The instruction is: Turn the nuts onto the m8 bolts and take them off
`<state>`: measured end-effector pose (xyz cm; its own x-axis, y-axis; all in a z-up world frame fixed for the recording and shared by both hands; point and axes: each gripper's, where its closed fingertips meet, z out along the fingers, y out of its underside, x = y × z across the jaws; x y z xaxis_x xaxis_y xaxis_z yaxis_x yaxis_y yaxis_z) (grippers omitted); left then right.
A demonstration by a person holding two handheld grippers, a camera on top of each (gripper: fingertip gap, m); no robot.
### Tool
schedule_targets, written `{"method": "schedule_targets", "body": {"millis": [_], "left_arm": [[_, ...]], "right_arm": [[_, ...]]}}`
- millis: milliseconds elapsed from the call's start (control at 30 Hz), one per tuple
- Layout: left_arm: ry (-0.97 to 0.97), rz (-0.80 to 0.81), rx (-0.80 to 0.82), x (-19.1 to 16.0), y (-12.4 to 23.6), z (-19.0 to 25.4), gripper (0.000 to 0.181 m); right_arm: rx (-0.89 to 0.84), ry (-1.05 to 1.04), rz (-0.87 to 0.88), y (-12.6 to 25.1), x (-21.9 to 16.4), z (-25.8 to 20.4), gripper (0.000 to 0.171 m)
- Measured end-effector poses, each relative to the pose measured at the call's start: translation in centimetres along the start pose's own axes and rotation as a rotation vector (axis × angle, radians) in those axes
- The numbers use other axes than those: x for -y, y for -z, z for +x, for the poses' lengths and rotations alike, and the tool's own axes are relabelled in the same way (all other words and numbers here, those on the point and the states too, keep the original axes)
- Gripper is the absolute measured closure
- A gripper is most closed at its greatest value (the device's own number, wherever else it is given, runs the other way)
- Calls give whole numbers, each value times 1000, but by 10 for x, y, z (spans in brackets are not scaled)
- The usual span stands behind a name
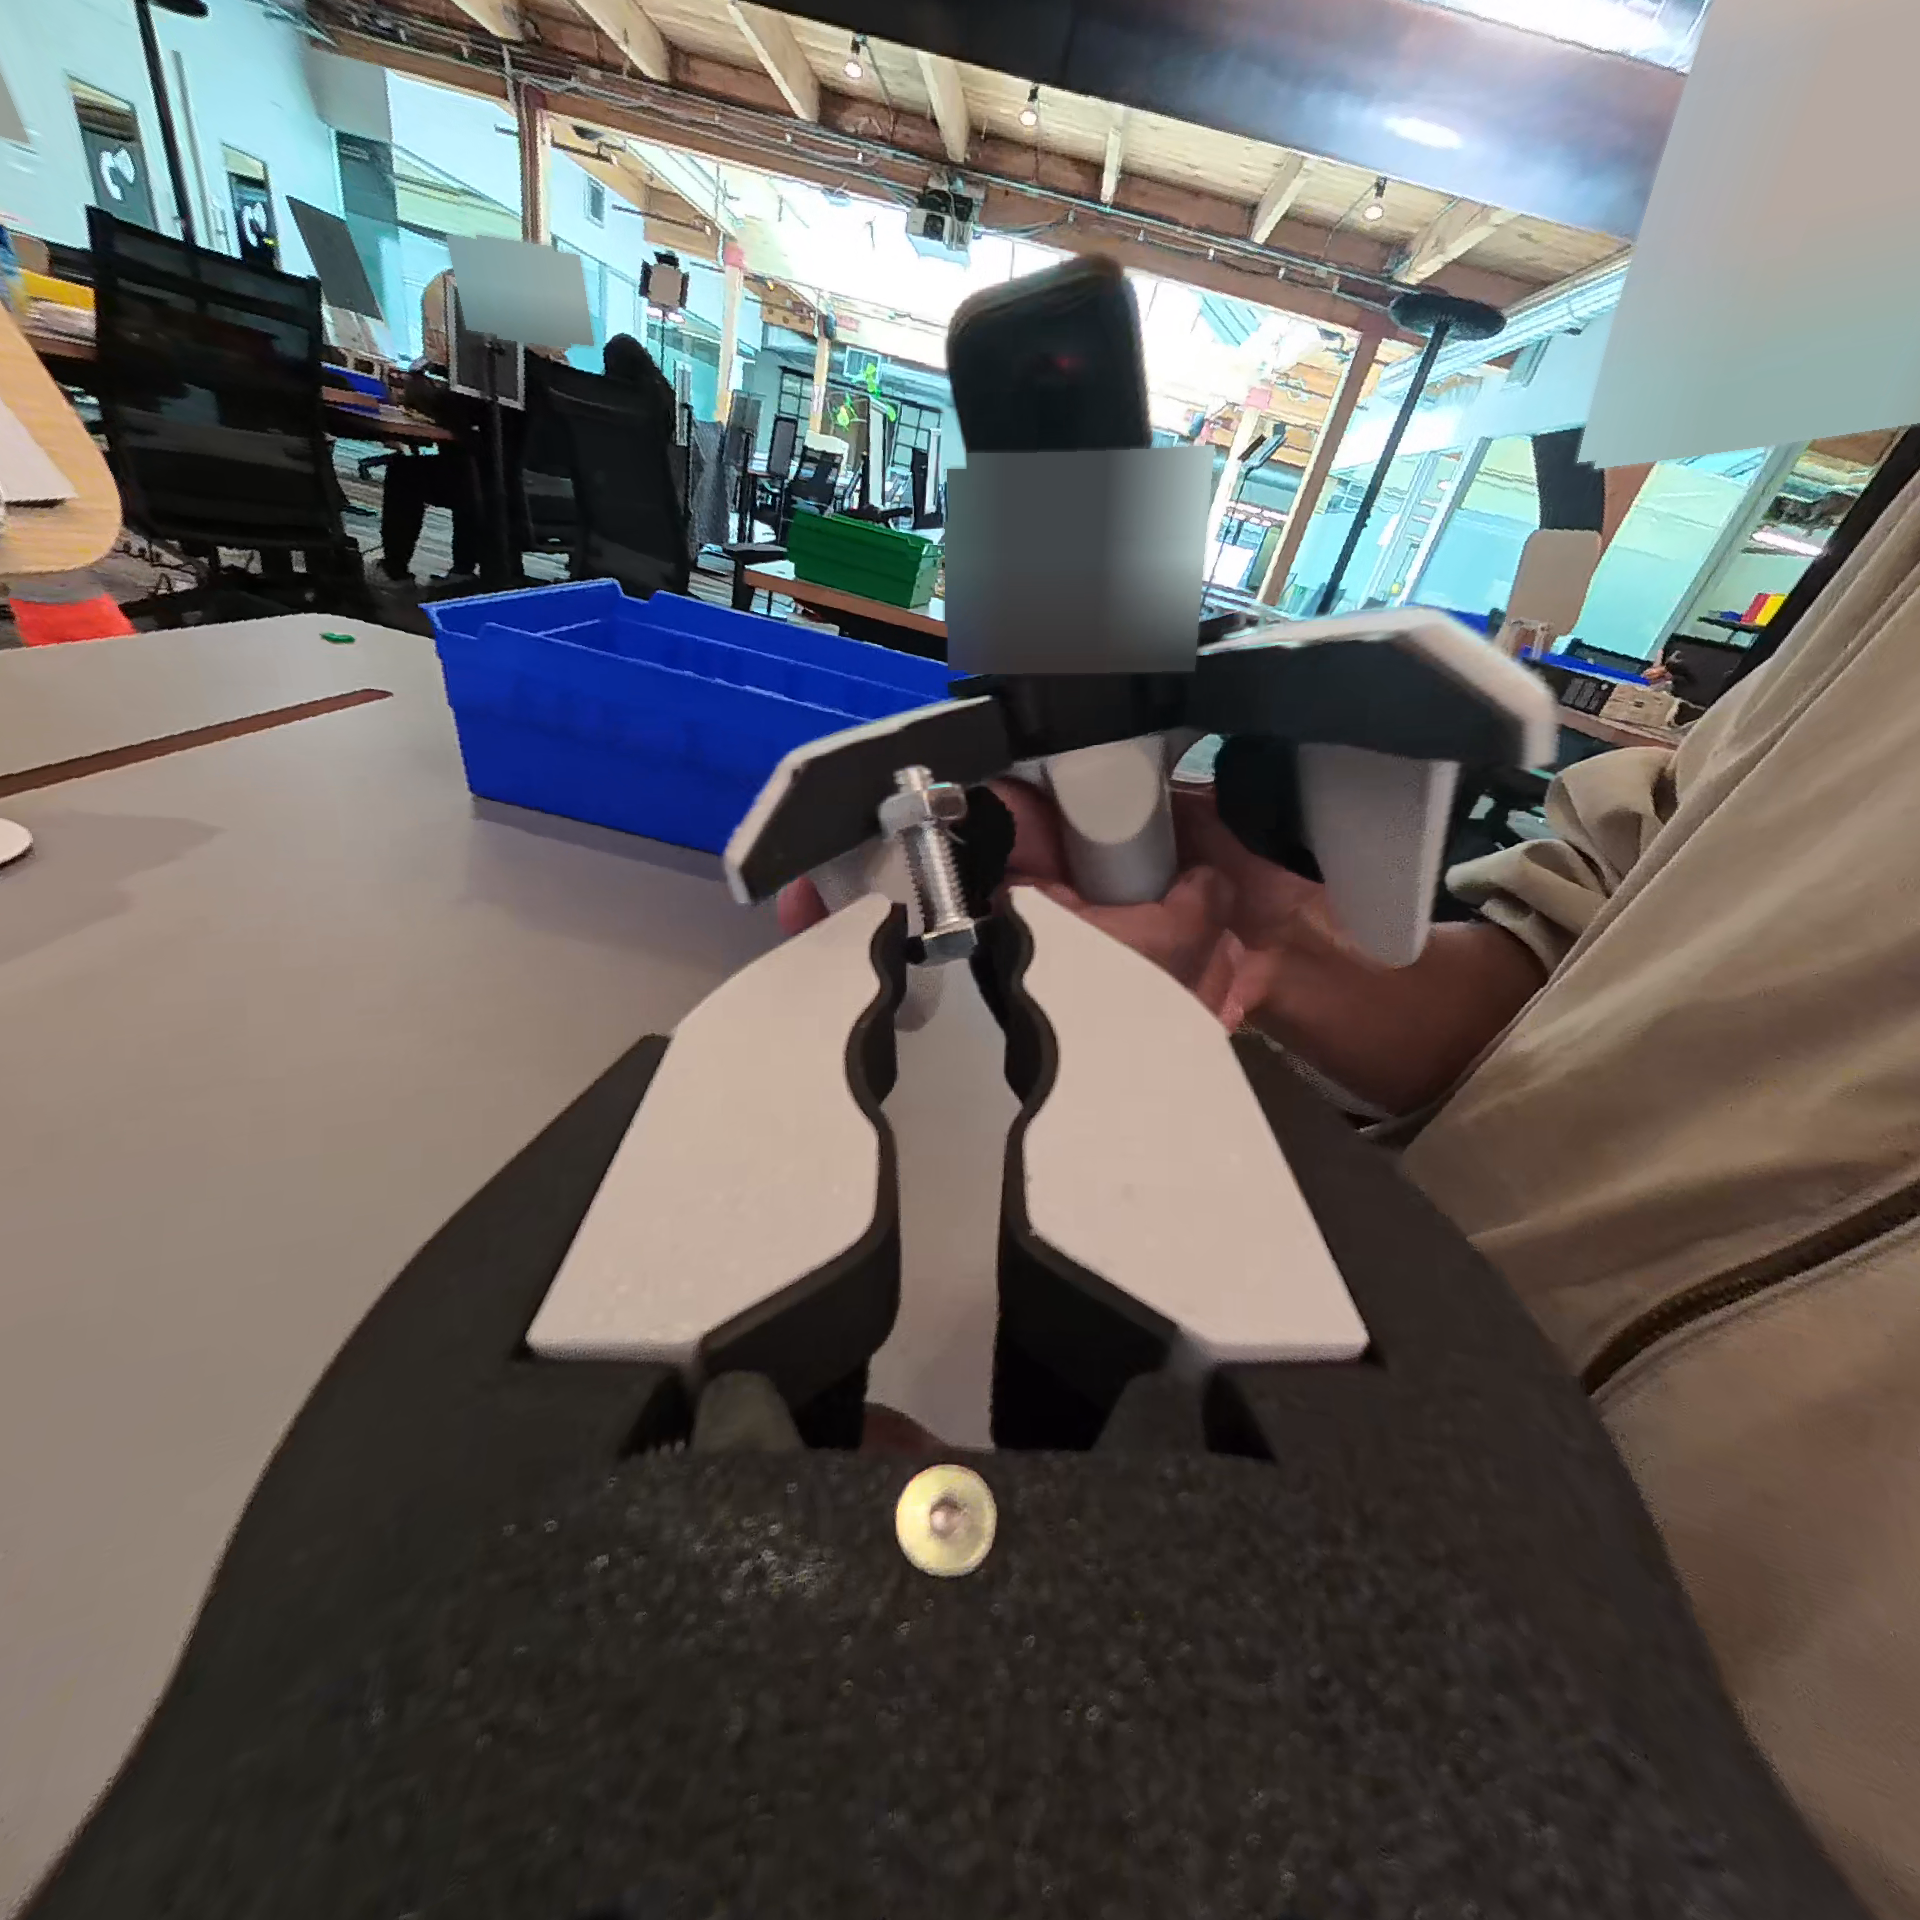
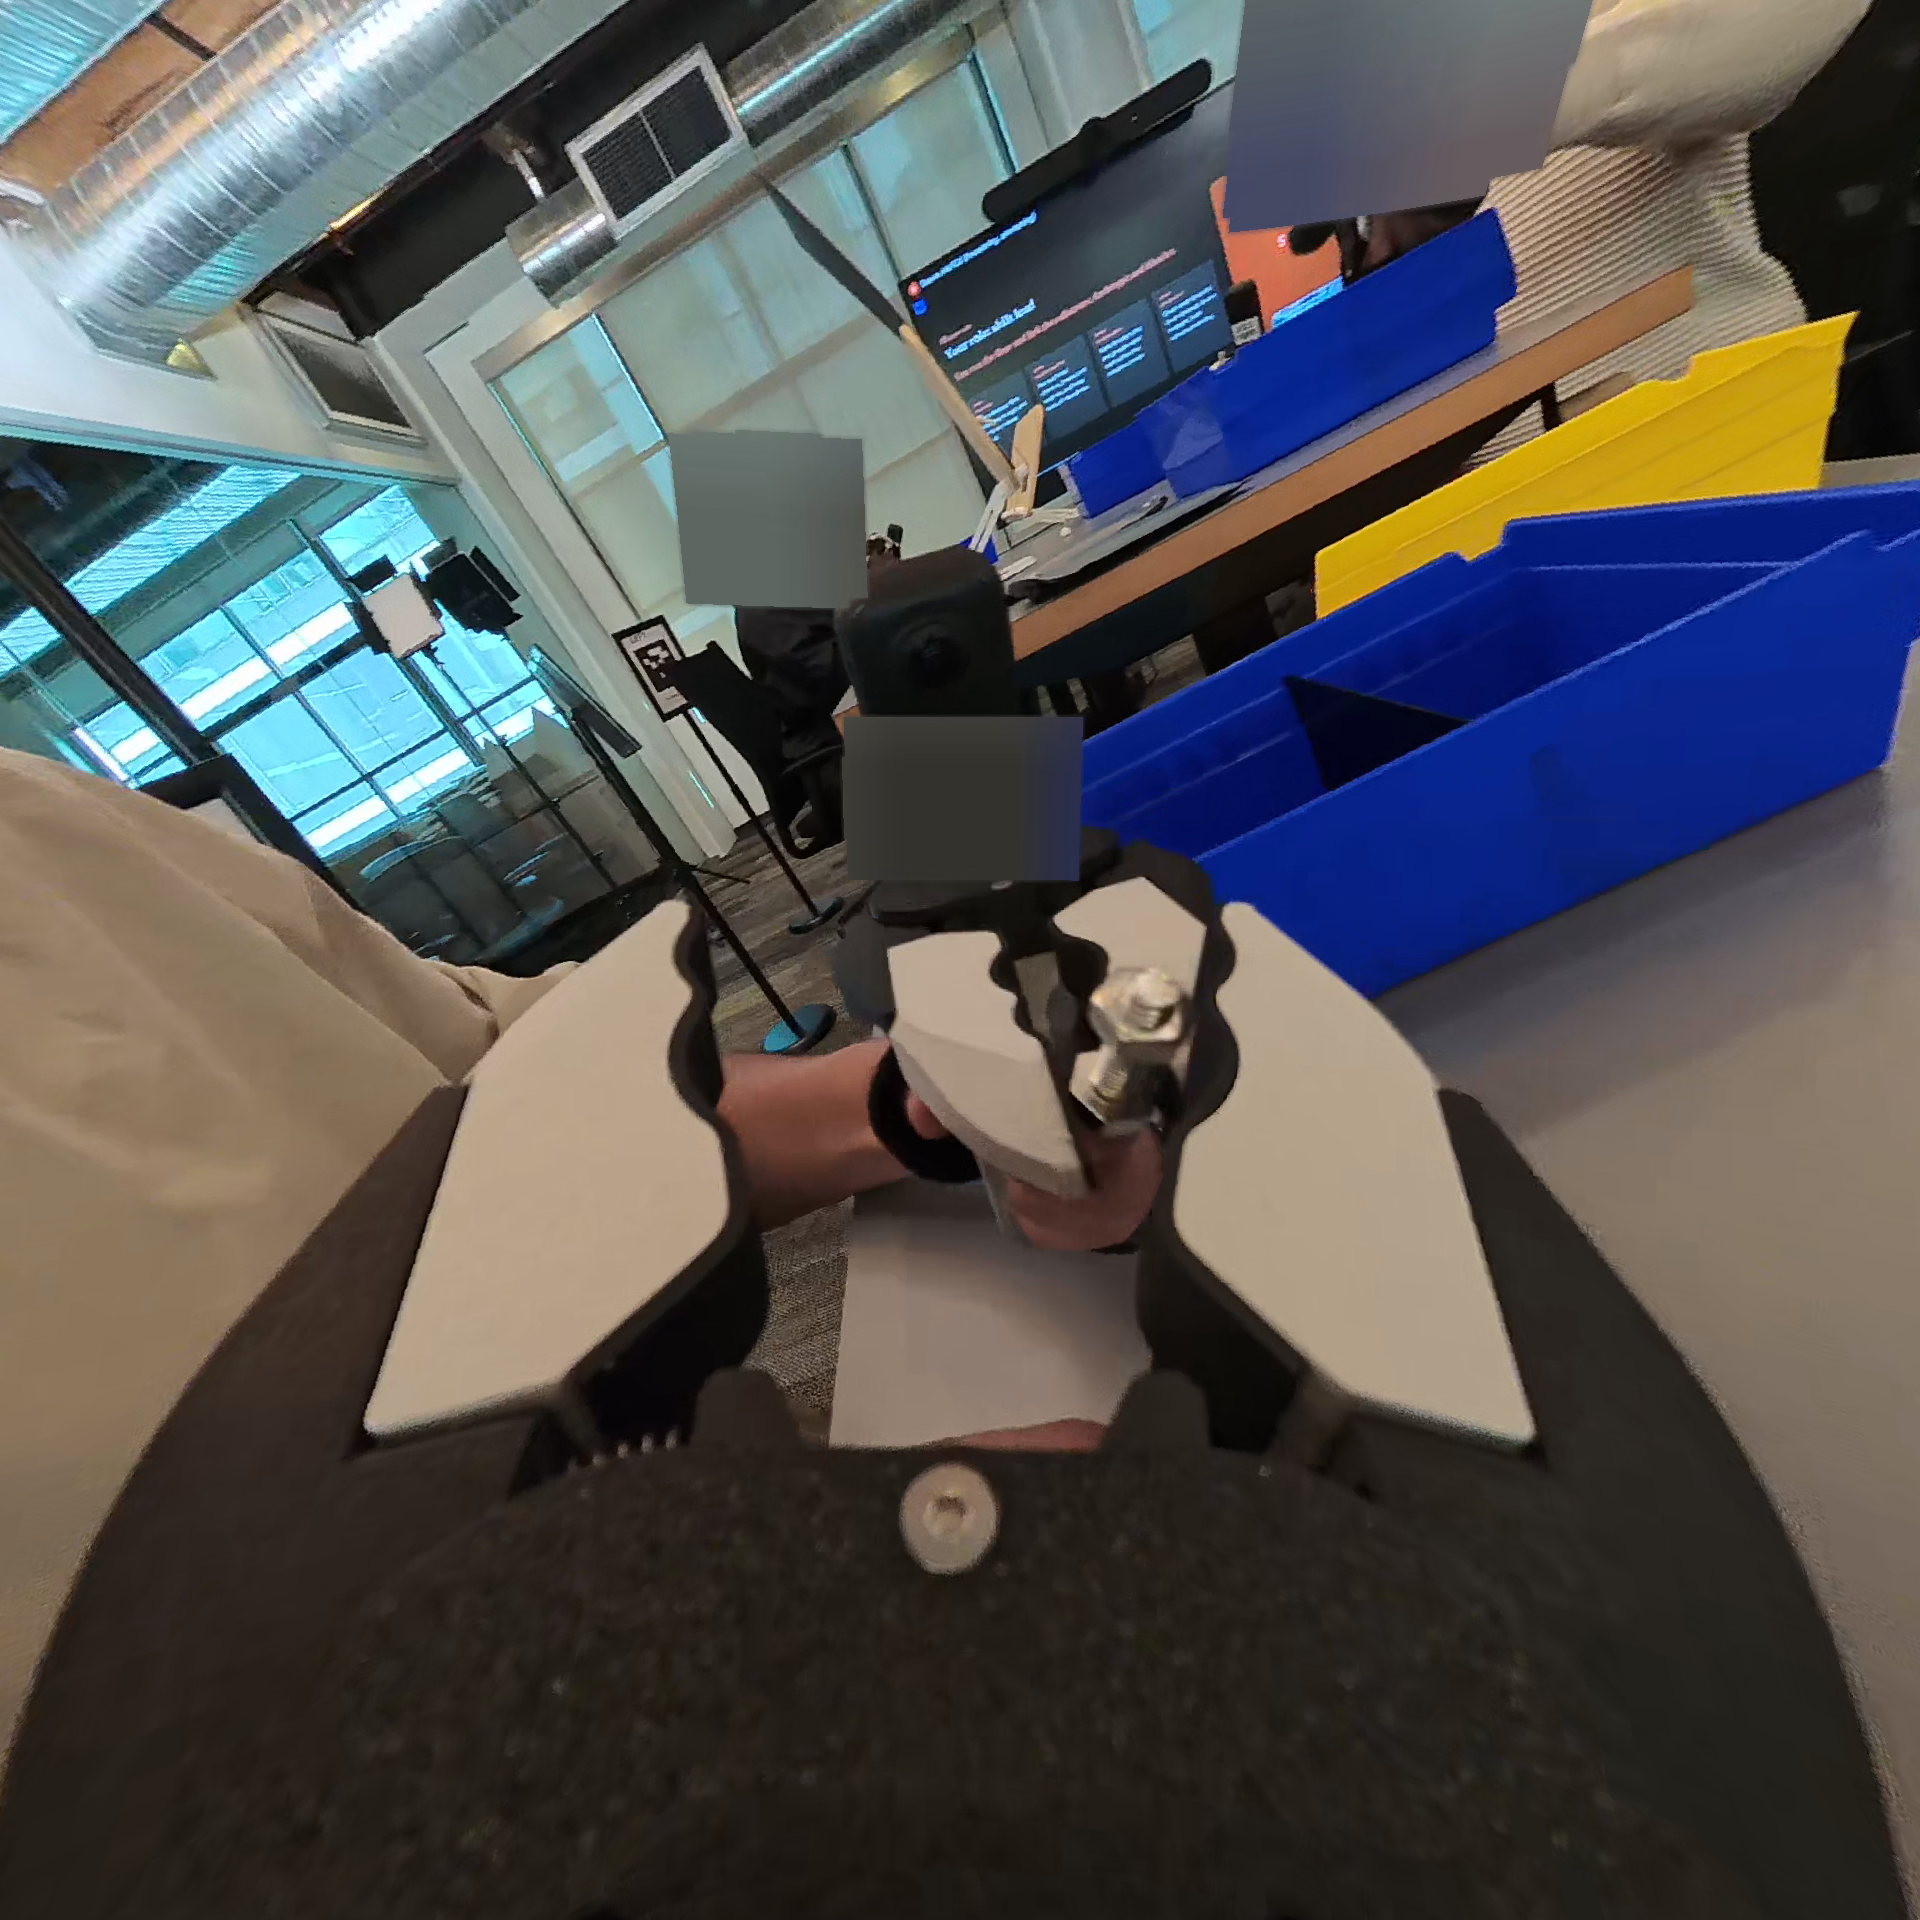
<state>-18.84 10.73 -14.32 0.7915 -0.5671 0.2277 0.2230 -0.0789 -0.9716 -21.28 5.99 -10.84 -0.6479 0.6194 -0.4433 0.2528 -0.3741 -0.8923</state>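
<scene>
The left gripper (image 1: 943,940) is clenched on the hexagonal head of an M8 bolt (image 1: 932,871), which stands nearly upright, lifted clear of the grey tabletop (image 1: 260,1039). A nut (image 1: 928,805) sits threaded near the bolt's upper end, with only a short stub of thread showing above it. The right gripper (image 2: 961,1023) faces the left one with its jaws spread wide; one of its fingers (image 1: 862,805) lies right behind the nut, the other well apart, so it grips nothing. In the right wrist view the bolt (image 2: 1127,1055) and nut (image 2: 1141,1006) sit close to the inner edge of that gripper's right-hand finger. A blue bin (image 1: 665,696) stands on the tabletop toward its far edge, behind the grippers, with a yellow bin (image 2: 1621,447) beyond it
</scene>
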Motion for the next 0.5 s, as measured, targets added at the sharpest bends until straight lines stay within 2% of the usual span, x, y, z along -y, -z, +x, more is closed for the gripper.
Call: {"method": "schedule_targets", "body": {"millis": [167,367,500], "left_arm": [[-2,5,21,1,2,-7,165],[14,36,64,9,12,-18,165],[1,50,96,13,18,-22,165]], "right_arm": [[-23,-2,-2,4,-2,1,79],[-31,11,21,18,1,-5,85],[-101,47,13,31,0,2,85]]}}
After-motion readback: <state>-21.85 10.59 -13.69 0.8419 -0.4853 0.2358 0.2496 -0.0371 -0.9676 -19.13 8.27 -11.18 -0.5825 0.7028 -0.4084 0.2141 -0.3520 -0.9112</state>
